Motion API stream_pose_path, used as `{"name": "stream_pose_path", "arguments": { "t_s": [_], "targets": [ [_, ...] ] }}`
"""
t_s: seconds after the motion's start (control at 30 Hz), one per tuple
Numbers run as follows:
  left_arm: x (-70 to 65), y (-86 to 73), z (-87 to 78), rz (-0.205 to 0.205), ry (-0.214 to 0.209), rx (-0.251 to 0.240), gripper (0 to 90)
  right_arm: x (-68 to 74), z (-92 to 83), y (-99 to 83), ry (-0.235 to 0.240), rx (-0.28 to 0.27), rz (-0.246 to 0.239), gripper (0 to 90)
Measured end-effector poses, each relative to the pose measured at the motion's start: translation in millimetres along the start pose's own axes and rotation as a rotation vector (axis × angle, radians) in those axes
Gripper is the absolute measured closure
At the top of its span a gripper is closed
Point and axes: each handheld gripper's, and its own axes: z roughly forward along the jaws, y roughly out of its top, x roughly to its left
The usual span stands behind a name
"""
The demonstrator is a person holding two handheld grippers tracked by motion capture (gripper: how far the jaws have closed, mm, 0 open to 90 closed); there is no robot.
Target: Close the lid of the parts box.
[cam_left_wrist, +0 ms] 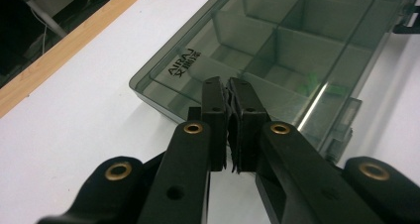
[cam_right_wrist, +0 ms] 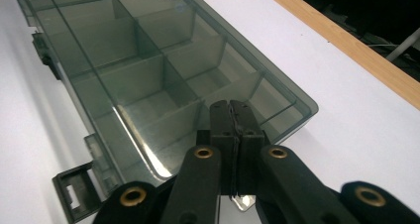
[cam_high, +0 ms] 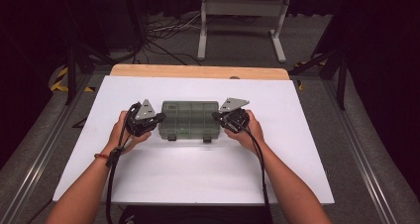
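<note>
A smoky see-through compartment box [cam_high: 189, 120] lies shut in the middle of the white board, its two latches [cam_high: 207, 140] toward the person. My left gripper [cam_high: 159, 118] is at the box's left end and my right gripper [cam_high: 216, 116] at its right end, each held in a hand. In the left gripper view the jaws [cam_left_wrist: 227, 83] are pressed together with nothing between them, tips over the lid's edge near the printed corner of the box [cam_left_wrist: 297, 40]. The right gripper [cam_right_wrist: 231, 105] is likewise shut and empty, over the box [cam_right_wrist: 138, 60]. Something small and green [cam_left_wrist: 309, 83] lies inside. Contact with the lid is unclear.
The white board [cam_high: 148, 174] covers a wooden table whose far edge [cam_high: 198, 71] shows behind it. A latch [cam_right_wrist: 74, 192] sticks out from the box's near side. A white frame stand [cam_high: 242, 8] and cables sit on the floor beyond.
</note>
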Motion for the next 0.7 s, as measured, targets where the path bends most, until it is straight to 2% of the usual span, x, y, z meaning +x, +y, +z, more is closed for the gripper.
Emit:
{"name": "stream_pose_path", "arguments": {
  "t_s": [0.33, 0.7],
  "targets": [
    [-7.6, -4.0, -2.4, 0.018, -0.022, 0.0, 86.1, 9.2, -3.6, -4.6, 0.016, 0.001, -0.014, 90.0],
    [-14.0, -9.6, -6.7, 0.016, -0.042, -0.015, 86.2, 16.5, -8.6, -9.5, 0.029, -0.006, -0.012, 90.0]
  ]
}}
